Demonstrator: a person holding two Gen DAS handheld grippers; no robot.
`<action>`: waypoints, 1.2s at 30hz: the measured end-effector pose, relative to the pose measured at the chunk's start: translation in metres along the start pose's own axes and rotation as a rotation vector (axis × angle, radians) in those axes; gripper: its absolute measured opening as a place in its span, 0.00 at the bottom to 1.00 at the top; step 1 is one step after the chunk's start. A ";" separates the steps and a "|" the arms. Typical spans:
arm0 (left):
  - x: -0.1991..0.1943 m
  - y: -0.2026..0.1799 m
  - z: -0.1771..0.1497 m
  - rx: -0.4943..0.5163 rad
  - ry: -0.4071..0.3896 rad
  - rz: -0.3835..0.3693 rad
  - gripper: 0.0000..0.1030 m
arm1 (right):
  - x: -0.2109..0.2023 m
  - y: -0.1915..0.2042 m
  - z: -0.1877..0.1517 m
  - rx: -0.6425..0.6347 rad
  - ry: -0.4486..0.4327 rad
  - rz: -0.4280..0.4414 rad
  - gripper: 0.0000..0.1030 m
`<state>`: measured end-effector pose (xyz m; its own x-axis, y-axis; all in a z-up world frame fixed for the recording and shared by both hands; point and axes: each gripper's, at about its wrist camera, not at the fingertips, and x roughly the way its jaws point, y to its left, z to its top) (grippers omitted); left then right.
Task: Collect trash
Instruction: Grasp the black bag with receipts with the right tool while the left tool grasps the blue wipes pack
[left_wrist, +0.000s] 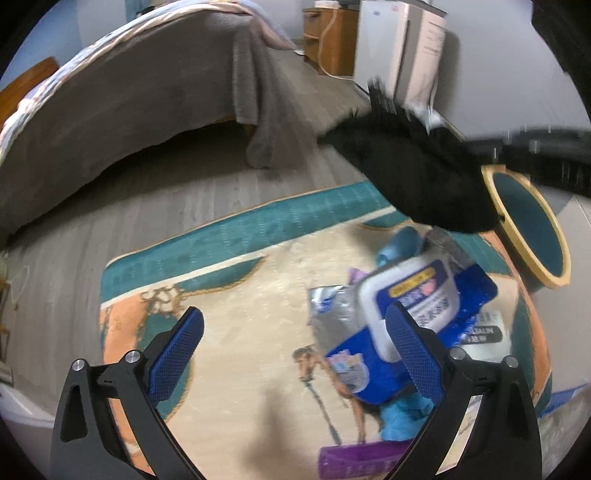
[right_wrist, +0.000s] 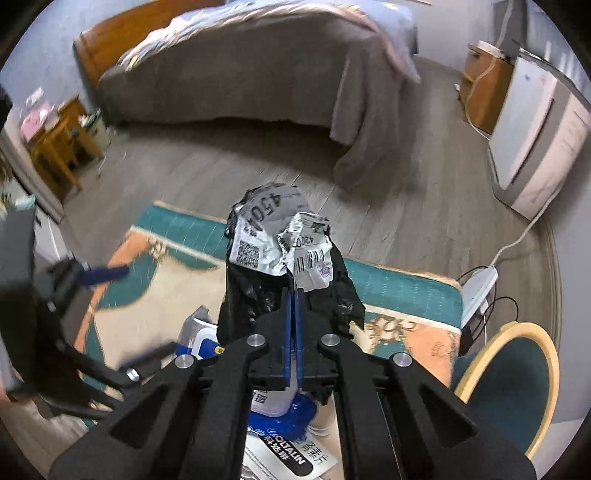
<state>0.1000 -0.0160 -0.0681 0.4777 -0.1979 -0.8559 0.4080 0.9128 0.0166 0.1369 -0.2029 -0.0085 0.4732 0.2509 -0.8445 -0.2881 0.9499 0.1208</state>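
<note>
Right gripper (right_wrist: 293, 295): jaws clamped tight together on a crumpled black plastic bag (right_wrist: 258, 295) with white shipping labels (right_wrist: 273, 240) stuck to it; the bag stands up past the fingertips, lifted clear of the rug (right_wrist: 399, 291). In the left wrist view the same bag shows as a blurred black mass (left_wrist: 406, 177) hanging over the pile, upper right. Left gripper (left_wrist: 295, 350): jaws spread wide, nothing between the blue pads (left_wrist: 177, 354), hovering over the rug (left_wrist: 236, 295) just left of the trash pile. Pile on the rug: white tub with a blue label (left_wrist: 410, 295), blue wrapper (left_wrist: 373, 373) under it, silver foil pack (left_wrist: 328, 306) beside it, light blue bottle (left_wrist: 399, 245) behind, crumpled light blue piece (left_wrist: 399, 413) and a purple pack (left_wrist: 354, 461) nearer the camera, a black-and-white label sheet (left_wrist: 484, 332) to the right. The right wrist view sees part of that pile below its jaws: tub (right_wrist: 201, 338), blue wrapper (right_wrist: 284, 421), label sheet (right_wrist: 295, 458). Bin with teal inside and tan rim (right_wrist: 517, 387) sits at the rug's right edge, near the pile; also visible in the left view (left_wrist: 532, 229). Bag is not in the bin. Background: bed with grey cover (right_wrist: 240, 81), wood-plank floor (right_wrist: 207, 173), white appliance (right_wrist: 535, 129), power strip with cables (right_wrist: 476, 291) on the floor behind the bin.
</note>
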 end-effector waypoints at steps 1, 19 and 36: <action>0.001 -0.005 0.001 0.011 -0.001 -0.004 0.95 | -0.004 -0.004 0.001 0.013 -0.008 0.000 0.01; 0.026 -0.129 -0.004 0.202 0.025 -0.119 0.64 | -0.043 -0.078 -0.027 0.202 -0.015 -0.063 0.01; -0.050 -0.105 0.018 0.118 -0.193 -0.066 0.00 | -0.094 -0.091 -0.058 0.196 -0.071 -0.090 0.01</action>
<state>0.0473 -0.1079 -0.0173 0.5823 -0.3309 -0.7426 0.5259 0.8499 0.0337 0.0702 -0.3236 0.0296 0.5488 0.1690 -0.8187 -0.0777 0.9854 0.1513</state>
